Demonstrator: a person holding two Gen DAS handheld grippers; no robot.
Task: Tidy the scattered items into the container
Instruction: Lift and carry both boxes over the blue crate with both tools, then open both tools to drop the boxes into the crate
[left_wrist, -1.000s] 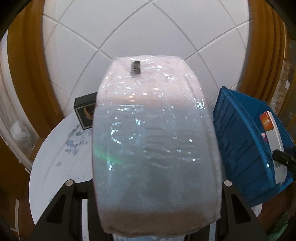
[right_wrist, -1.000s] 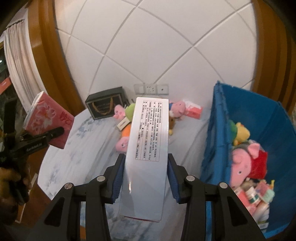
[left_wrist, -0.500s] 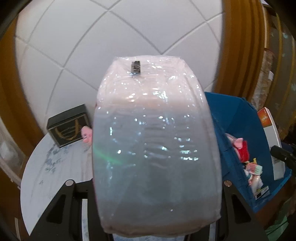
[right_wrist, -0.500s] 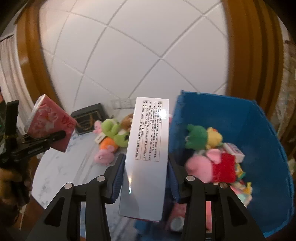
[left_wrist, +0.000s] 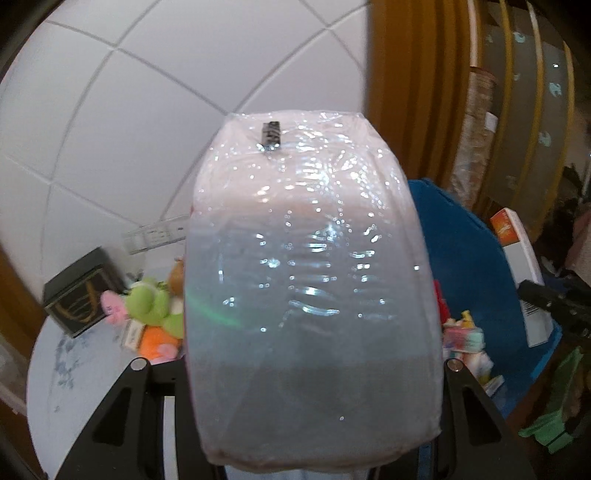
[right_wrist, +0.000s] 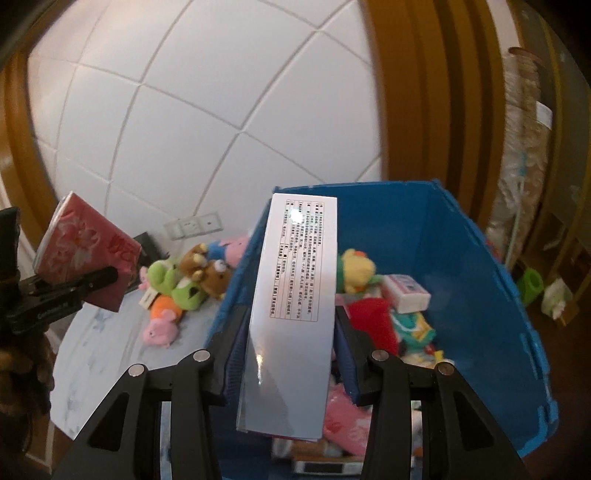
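My left gripper (left_wrist: 295, 369) is shut on a plastic-wrapped pink tissue pack (left_wrist: 306, 280) that fills the left wrist view; the pack also shows in the right wrist view (right_wrist: 85, 254), held in the air left of the bin. My right gripper (right_wrist: 288, 354) is shut on a tall white box (right_wrist: 295, 295) with printed text, held above the open blue bin (right_wrist: 480, 280). The bin holds plush toys and small boxes. The white box shows at the right of the left wrist view (left_wrist: 517, 258).
Several plush toys (right_wrist: 184, 280) lie on the white round table (right_wrist: 99, 350) left of the bin, also in the left wrist view (left_wrist: 151, 310). A black gift box (left_wrist: 77, 295) stands at the table's back left. White tiled wall and wooden frame behind.
Both grippers have swung right with their loads. The white box has moved from over the table to over the bin. The tissue pack has come closer to the bin.
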